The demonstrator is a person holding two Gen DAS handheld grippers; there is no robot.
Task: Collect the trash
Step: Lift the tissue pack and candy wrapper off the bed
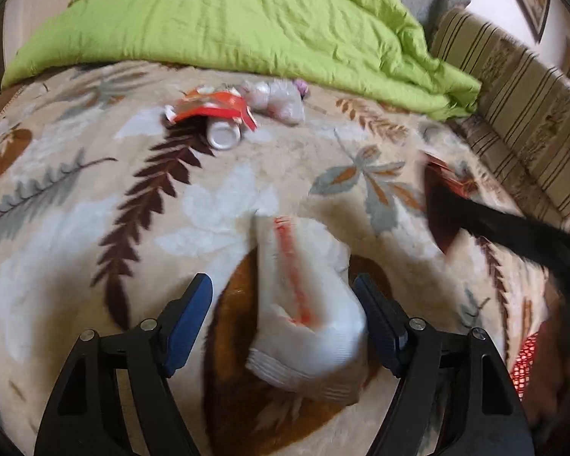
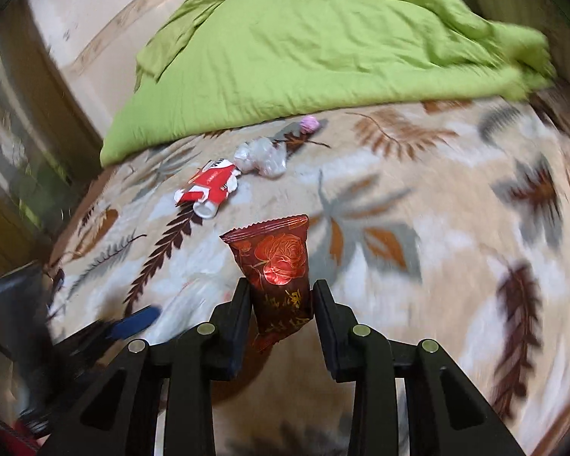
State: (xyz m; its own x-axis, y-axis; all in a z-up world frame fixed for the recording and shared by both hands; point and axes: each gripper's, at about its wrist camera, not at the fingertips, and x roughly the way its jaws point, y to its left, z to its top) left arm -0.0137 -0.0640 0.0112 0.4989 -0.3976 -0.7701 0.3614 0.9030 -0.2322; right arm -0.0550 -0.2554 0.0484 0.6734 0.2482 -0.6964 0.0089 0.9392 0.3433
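Right gripper (image 2: 281, 296) clamped on a dark red wrapper (image 2: 275, 266) above the leaf-patterned blanket (image 2: 417, 266); left gripper (image 1: 285, 296) spread wide around a white packet (image 1: 303, 304), its far pad touching; red wrapper (image 1: 212, 108) and can (image 1: 224, 136) lie beyond.

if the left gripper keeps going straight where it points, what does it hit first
The white wrapper lying between its open fingers; the left gripper would meet it before the leaf-patterned blanket, though blur makes depth uncertain.

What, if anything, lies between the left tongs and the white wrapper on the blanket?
Nothing visible. The white wrapper lies on the blanket directly between the open fingers of the left tongs, with no other item between. The rest of the trash, such as the can, lies well beyond it.
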